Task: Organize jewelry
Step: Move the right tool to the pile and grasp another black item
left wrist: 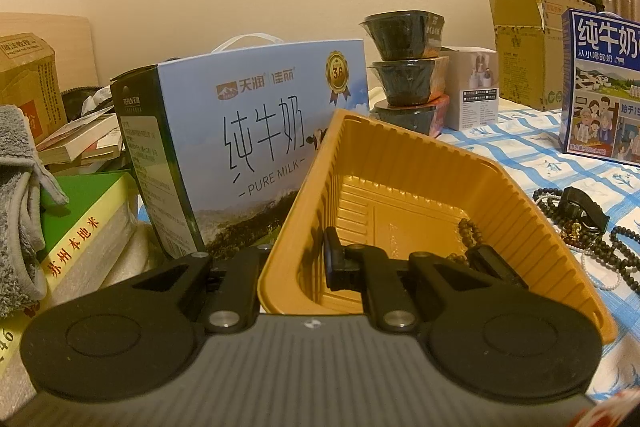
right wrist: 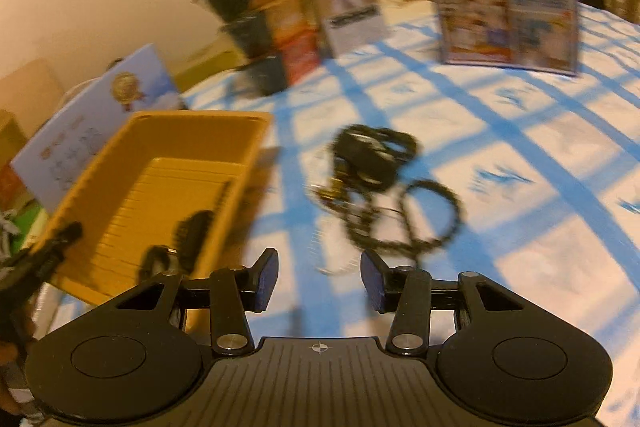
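Note:
In the left wrist view my left gripper (left wrist: pixel 311 263) is shut on the near left wall of an orange plastic tray (left wrist: pixel 404 163), which it holds tilted. One finger (left wrist: pixel 333 259) is inside the tray; the other is hidden behind the wall. A dark bead bracelet (left wrist: pixel 469 231) lies in the tray. A tangle of dark bead strings and a black piece, the jewelry pile (right wrist: pixel 380 187), rests on the blue checked cloth, right of the tray (right wrist: pixel 160 183). My right gripper (right wrist: pixel 320 277) hovers open just in front of the jewelry pile (left wrist: pixel 580 227), nothing between its fingers. The right wrist view is motion-blurred.
A blue milk carton (left wrist: pixel 256 131) stands behind the tray; a second milk carton (left wrist: pixel 600 87) is at the far right. Stacked black bowls (left wrist: pixel 404 67), a white box (left wrist: pixel 476 95) and a cardboard box (left wrist: pixel 524 51) line the back. Books (left wrist: pixel 80 239) and grey cloth (left wrist: pixel 16 195) crowd the left.

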Motion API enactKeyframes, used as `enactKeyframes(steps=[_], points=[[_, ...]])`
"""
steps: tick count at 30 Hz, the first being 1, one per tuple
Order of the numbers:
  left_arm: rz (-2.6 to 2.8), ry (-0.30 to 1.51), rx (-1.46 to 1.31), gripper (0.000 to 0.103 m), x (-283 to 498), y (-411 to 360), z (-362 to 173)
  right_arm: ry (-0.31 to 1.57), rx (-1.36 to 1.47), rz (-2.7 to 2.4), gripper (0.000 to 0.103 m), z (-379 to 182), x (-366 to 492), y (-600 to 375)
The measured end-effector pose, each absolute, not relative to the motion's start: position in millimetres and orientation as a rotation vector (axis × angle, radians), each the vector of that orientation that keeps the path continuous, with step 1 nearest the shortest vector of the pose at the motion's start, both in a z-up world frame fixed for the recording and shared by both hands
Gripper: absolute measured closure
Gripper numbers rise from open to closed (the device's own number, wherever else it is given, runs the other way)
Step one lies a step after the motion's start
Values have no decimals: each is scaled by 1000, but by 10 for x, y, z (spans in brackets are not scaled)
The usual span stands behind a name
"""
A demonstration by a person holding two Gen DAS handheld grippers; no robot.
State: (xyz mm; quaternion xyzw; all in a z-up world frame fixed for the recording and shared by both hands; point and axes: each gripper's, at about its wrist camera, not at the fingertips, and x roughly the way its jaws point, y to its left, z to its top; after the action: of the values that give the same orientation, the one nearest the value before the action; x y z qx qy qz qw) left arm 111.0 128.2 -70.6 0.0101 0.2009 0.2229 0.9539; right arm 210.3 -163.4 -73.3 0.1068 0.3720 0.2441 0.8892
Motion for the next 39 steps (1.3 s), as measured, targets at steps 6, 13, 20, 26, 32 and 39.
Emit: enactKeyframes(steps=[6,13,20,26,32,39], points=[[456,409,24,91,1114,1267,-713,785,202,439,57,-808,2059,-1862],[456,410,25,91,1112,1266,-713,798,196,411,57,-886,2053,-1947],[456,410,25,91,1112,1265,-712,791,159,419,57,-895,2066,-1925],[456,409,24,91,1112,1265,-713,781,116,436,57,-909,2085,-1890],[456,410,24,91,1112,1265,-712,749,30,462,57,-909,2229,-1776],[454,411,24,91,1112,1262,-712,683,-91,510,57,-905,2542,-1596]])
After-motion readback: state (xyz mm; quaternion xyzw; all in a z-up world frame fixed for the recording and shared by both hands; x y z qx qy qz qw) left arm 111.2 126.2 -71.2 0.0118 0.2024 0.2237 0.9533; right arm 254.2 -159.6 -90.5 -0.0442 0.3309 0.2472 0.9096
